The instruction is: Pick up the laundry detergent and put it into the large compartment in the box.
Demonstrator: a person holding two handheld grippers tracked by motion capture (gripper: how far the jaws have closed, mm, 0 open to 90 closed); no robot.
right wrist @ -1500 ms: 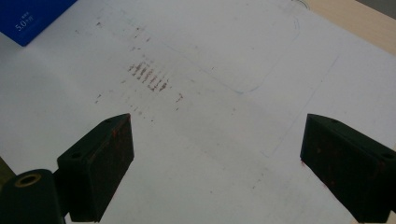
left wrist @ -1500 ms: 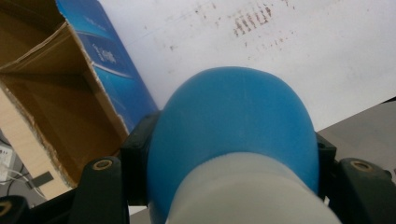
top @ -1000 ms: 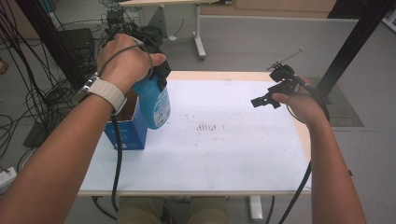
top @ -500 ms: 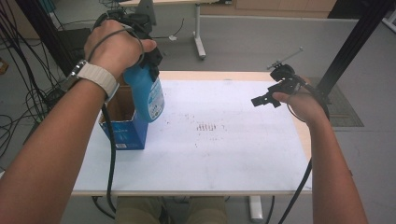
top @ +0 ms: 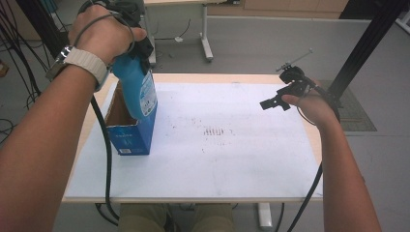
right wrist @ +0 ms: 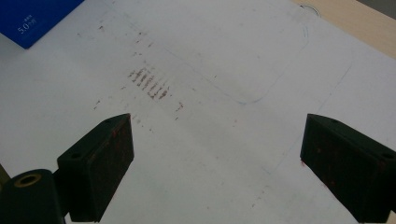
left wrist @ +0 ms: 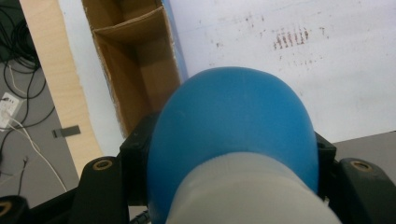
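A blue bottle (top: 139,91) with a white label hangs upright from my left gripper (top: 130,46), which is shut on its upper part, at the left of the table. Its lower end reaches into the open blue cardboard box (top: 129,137) below. In the left gripper view the bottle's rounded blue body (left wrist: 233,130) sits between the black jaws, above the box's brown inside (left wrist: 140,60). My right gripper (top: 275,102) hovers over the table's right side, open, with nothing between its fingers (right wrist: 100,163). A corner of the blue box (right wrist: 37,18) lies off to its upper left.
A white sheet (top: 227,140) with brown scuff marks (top: 215,130) covers most of the wooden table (top: 193,77). Cables hang off the left side (top: 19,63). A black post (top: 362,43) stands behind the right edge, and desk legs (top: 205,34) stand on the floor beyond.
My left hand has lifted the blue bottle higher out of the box and drawn it slightly back. The right gripper has stayed where it was.
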